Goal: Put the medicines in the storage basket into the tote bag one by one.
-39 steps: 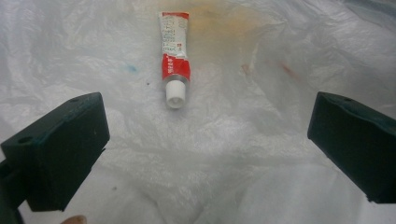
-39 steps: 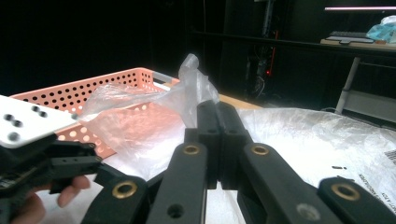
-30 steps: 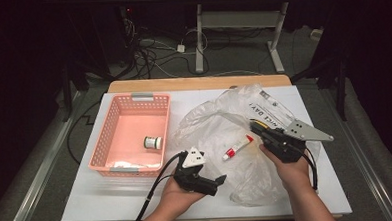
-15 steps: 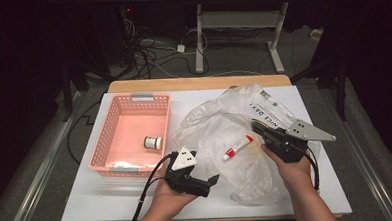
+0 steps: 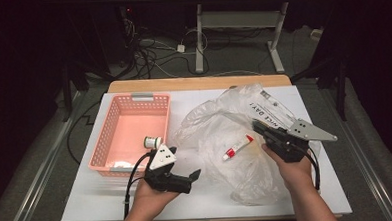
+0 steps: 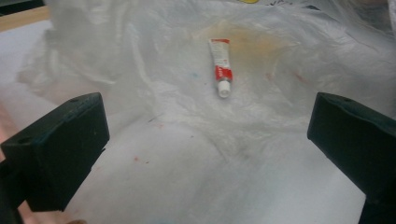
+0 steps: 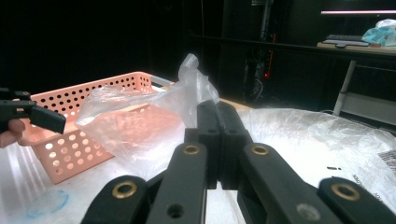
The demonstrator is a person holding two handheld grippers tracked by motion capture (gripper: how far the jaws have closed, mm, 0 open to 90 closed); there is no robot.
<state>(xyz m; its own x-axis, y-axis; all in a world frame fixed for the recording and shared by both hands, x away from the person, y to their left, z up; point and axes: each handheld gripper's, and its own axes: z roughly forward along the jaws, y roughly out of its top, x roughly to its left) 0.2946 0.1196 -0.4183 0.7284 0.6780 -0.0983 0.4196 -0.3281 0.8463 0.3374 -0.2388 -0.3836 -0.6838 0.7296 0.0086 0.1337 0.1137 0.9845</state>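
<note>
**High view: one gripper wide open, one clamped on the bag**

The left gripper [image 5: 194, 175] points right toward the tube [image 5: 238, 147], jaws spread wide, holding nothing. The tube lies inside the plastic bag [image 5: 220, 134]. The right gripper [image 5: 258, 125], jaws closed, pinches the bag's edge, hand low behind it.

**Both grippers low, one spread, one clamped**

My left hand [image 5: 150, 195] comes in from the bottom edge and holds the left gripper [image 5: 189, 178] near level, pointing right. Its two black jaws stand wide apart in the left gripper view, with nothing pressed between them. My right hand [image 5: 291, 169] grasps the right gripper [image 5: 259, 127] from behind, aimed up and to the left. Its jaws are pressed together, pad against pad, with thin plastic film pinched between them.
</note>
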